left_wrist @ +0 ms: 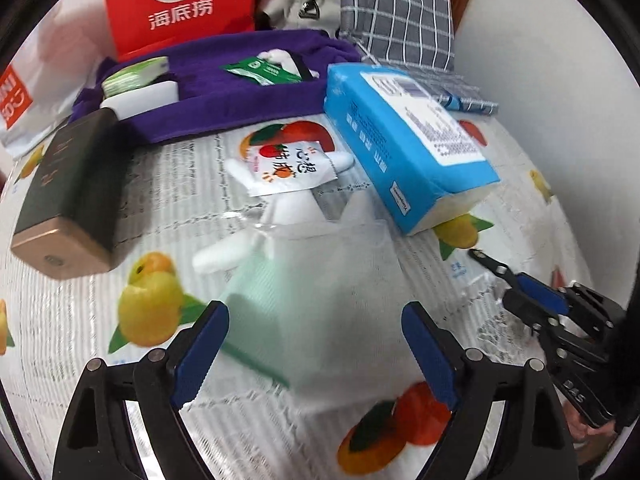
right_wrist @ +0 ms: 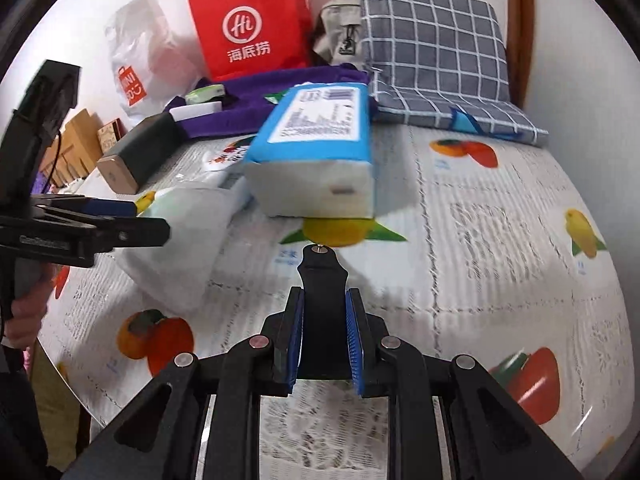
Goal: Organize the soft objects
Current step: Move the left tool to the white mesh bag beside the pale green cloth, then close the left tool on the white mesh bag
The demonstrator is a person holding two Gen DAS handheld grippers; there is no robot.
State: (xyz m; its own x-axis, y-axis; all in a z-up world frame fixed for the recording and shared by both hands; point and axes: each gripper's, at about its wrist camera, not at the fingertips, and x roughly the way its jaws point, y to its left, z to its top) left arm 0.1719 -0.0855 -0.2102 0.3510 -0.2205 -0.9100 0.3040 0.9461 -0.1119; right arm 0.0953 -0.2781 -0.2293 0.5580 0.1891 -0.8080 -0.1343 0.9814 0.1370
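A soft translucent white-green packet [left_wrist: 316, 296] lies on the fruit-print tablecloth between the wide-open fingers of my left gripper [left_wrist: 316, 356]; it also shows in the right wrist view [right_wrist: 180, 236]. Behind it lies a white plush toy [left_wrist: 288, 196] with a printed sachet [left_wrist: 292, 168] on it. A blue tissue pack [left_wrist: 404, 140] lies to the right, also in the right wrist view [right_wrist: 316, 148]. My right gripper [right_wrist: 324, 340] is shut on a black tool [right_wrist: 322, 280], just before the tissue pack. It also shows in the left wrist view [left_wrist: 532, 300].
A purple towel [left_wrist: 224, 92] at the back carries a green packet [left_wrist: 264, 70], a white box [left_wrist: 140, 100] and a green-white pack [left_wrist: 134, 74]. A dark box [left_wrist: 68, 200] lies left. Red bag [right_wrist: 252, 20], white plastic bag [right_wrist: 140, 56] and grey checked cushion [right_wrist: 436, 52] stand behind.
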